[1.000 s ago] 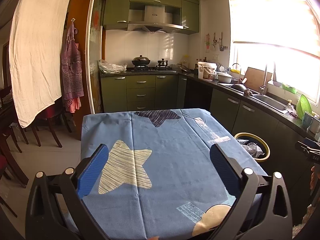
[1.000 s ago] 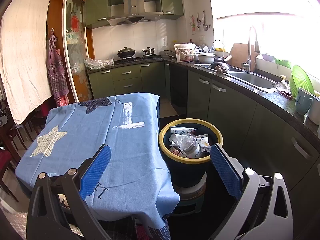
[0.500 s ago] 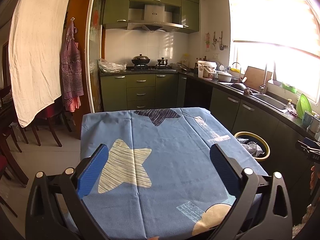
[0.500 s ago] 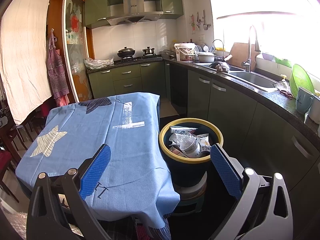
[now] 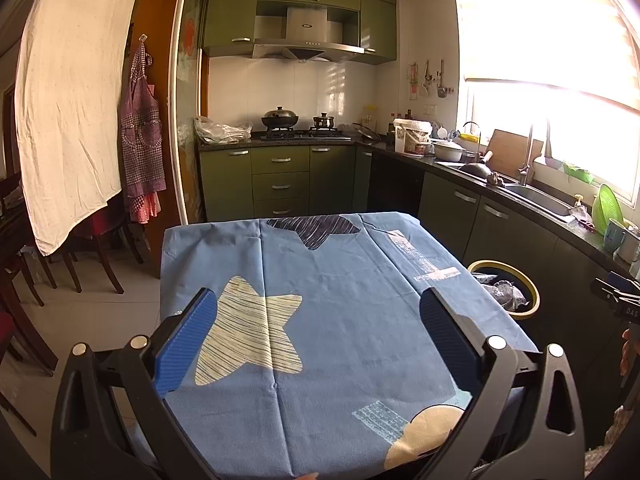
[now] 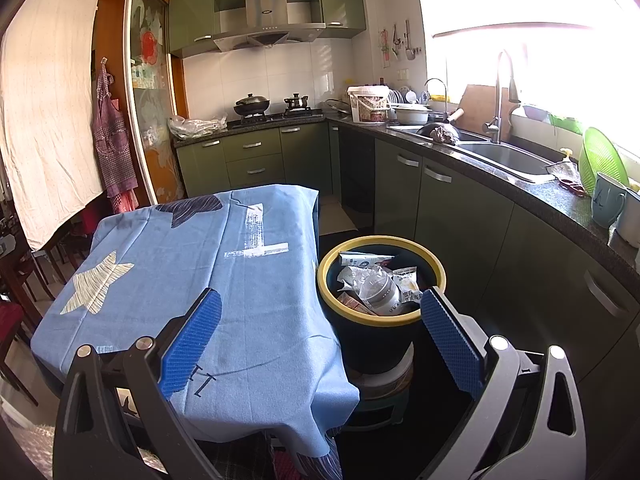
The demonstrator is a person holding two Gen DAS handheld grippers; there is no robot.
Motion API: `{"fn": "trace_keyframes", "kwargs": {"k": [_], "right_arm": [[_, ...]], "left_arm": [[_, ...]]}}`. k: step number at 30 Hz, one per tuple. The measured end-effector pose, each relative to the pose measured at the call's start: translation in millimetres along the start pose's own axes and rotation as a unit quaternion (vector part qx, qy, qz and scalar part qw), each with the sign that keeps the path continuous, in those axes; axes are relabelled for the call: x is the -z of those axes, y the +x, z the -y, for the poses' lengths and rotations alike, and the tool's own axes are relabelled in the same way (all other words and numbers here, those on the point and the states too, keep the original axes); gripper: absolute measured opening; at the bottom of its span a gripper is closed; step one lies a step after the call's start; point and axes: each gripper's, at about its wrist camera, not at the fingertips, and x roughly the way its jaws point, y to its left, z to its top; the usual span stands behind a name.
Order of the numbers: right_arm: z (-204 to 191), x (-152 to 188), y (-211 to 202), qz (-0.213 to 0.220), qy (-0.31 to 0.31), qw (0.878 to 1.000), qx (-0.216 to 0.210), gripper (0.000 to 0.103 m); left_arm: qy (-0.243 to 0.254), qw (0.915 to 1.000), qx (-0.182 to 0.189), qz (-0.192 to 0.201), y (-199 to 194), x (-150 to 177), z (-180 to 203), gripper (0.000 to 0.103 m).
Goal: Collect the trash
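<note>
Both tools are wide apart and carrying nothing: the left tool hangs over the blue tablecloth, the right tool looks down toward the bin just beside the worktop. The trash, wrappers and a crumpled plastic bottle, sits inside the bin already. No loose litter shows on the cloth, so this looks like the closing stretch. Next call, I'd say: scan the worktop once more, and if nothing turns up, pull both tools back.
</note>
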Motion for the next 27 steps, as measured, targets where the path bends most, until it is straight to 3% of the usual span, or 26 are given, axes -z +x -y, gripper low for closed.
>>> {"fn": "trace_keyframes", "kwargs": {"k": [27], "right_arm": [[-0.1, 0.2, 0.7, 0.001, 0.001, 1.000, 0.000, 0.098]], "left_arm": [[0.006, 1.0000, 0.004, -0.006, 2.3, -0.3, -1.2, 0.097]]}}
